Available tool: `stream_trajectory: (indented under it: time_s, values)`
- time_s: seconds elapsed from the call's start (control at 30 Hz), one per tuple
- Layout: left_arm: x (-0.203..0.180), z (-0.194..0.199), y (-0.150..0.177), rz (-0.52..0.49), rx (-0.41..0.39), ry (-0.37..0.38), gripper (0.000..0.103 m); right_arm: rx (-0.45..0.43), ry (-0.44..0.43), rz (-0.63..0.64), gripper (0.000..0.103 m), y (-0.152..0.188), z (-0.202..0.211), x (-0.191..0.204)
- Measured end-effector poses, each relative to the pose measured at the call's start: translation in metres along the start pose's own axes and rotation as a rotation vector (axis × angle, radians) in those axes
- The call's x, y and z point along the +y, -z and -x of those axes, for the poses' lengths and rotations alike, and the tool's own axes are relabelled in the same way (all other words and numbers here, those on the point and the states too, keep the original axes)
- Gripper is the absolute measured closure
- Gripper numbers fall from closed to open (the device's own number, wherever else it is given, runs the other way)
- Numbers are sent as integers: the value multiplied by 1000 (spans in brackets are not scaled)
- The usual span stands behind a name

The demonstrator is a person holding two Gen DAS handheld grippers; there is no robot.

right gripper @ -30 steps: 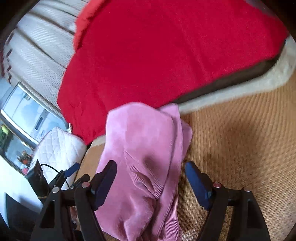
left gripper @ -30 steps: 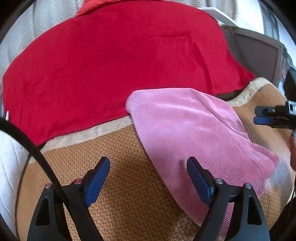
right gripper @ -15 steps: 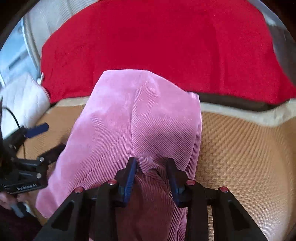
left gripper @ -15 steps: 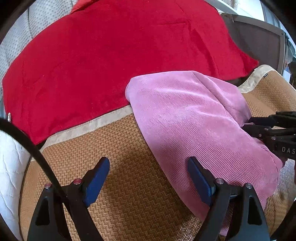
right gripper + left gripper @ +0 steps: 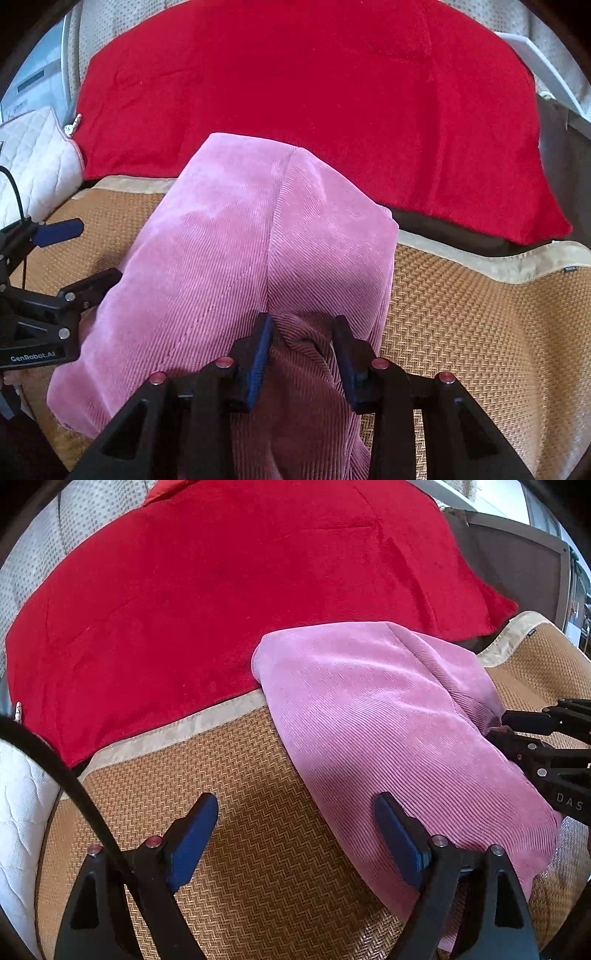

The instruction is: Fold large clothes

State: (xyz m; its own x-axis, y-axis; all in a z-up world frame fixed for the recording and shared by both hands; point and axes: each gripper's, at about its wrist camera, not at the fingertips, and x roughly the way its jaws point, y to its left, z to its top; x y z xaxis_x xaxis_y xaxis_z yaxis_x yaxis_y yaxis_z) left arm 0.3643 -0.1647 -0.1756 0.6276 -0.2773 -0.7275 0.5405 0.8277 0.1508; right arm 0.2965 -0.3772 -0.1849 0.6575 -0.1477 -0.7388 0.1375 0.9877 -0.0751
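Observation:
A folded pink corduroy garment [image 5: 369, 709] [image 5: 240, 240] lies on a woven tan mat [image 5: 240, 794] [image 5: 480, 332], its far end overlapping a red blanket [image 5: 240, 590]. My right gripper [image 5: 302, 325] is shut on a bunched fold at the garment's near edge, which is squeezed between the blue pads. The left wrist view shows it at the right [image 5: 532, 731]. My left gripper [image 5: 295, 805] stands open low over the mat. Its right finger hangs over the garment's left border and nothing is gripped. It shows at the left of the right wrist view [image 5: 92, 251].
The red blanket [image 5: 314, 103] covers the back of the surface. A white quilted cushion [image 5: 33, 155] [image 5: 18, 812] sits at the left edge. A dark brown piece of furniture [image 5: 517, 565] stands behind on the right. A black cable [image 5: 55, 764] runs by the left gripper.
My right gripper swung round to the garment's near edge and closed on a fold of it. The garment now lies flatter and wider. The left gripper stayed open in place.

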Motion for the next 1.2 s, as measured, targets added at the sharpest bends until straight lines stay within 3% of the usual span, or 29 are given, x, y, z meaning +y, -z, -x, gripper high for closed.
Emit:
stream_trajectory:
  time_s: [0.77, 0.87, 0.9, 0.97, 1.0, 1.07, 1.2]
  values:
    - [3, 0, -2, 5, 10, 10, 16, -1, -2, -3, 65, -1, 0, 1]
    - [14, 3, -7, 46, 19, 72, 16, 15, -106, -62, 63, -4, 5, -19]
    - [21, 5, -8, 79, 21, 121, 16, 19, -158, -109, 45, -5, 7, -30]
    - [32, 5, -9, 138, 36, 219, 16, -8, -281, -265, 23, -4, 12, -63]
    - [39, 1, -9, 177, 60, 291, 16, -31, -320, -321, 23, -3, 14, -75]
    - [44, -4, -8, 218, 92, 355, 16, -43, -394, -426, 23, 0, 13, -101]
    - [41, -19, -5, 254, 146, 426, 16, 11, -488, -543, 23, 10, -7, -130]
